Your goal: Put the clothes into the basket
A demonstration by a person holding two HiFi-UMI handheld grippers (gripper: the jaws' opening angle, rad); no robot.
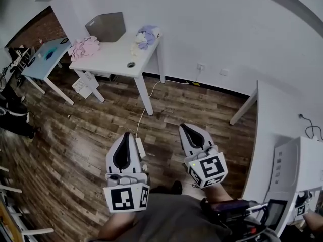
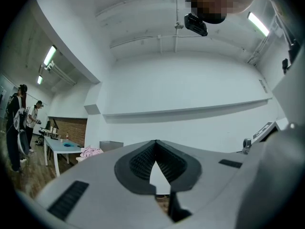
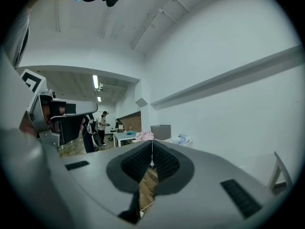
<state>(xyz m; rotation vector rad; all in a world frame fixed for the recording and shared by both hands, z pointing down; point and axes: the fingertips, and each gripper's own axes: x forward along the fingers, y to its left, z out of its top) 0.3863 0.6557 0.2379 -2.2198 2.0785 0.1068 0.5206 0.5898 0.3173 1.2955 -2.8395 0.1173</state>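
Clothes [image 1: 85, 48]: heaped on the far white surface [image 1: 113, 59] beside the grey basket [image 1: 106, 26]; my left gripper [image 1: 124, 136] and right gripper [image 1: 183, 128] both pressed together, empty (approach step pending), so I must close in, then spread one.

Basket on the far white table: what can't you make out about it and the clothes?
- Inside of the basket: head view, hidden by its own wall.
- Pink clothes and pale clothes: too small to count pieces.
- Table: left gripper view, mostly hidden behind the left gripper.
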